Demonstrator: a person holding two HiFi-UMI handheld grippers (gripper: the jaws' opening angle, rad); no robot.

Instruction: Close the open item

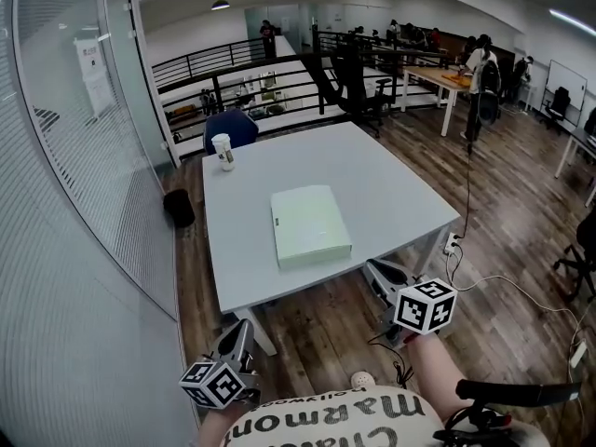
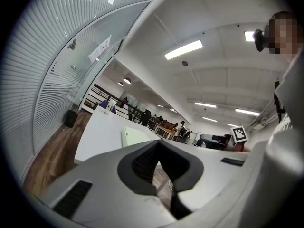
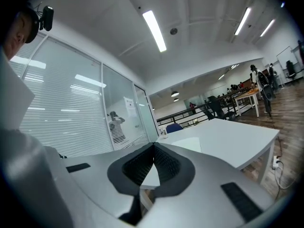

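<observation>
At the left of the head view, a glass partition (image 1: 84,156) runs the full height of the frame, with a black bin (image 1: 178,209) on the floor at its foot, well clear of your working area. A paper cup (image 1: 223,152) stands upright near the far left corner of the table (image 1: 391,175), well apart from the task's item. Your left gripper (image 1: 244,328) hangs at lower left, short of the near table edge; its own view shows the tongs drawn together at the tips with nothing between them. At frame centre, the pale green box (image 1: 310,224) lies flat on the table with its top face level and no lid or flap raised. I judge that it already lies closed, as the task wants, though its far edge is too small to check. Your right gripper (image 1: 376,269) sits at lower right, just off the near table corner, tongs likewise together and empty. Nothing seen demands a closing move. Any check by touch would call for carrying a gripper forward over the table edge. A cable (image 1: 484,282) trails across the floor at right, by your feet; mind it.
</observation>
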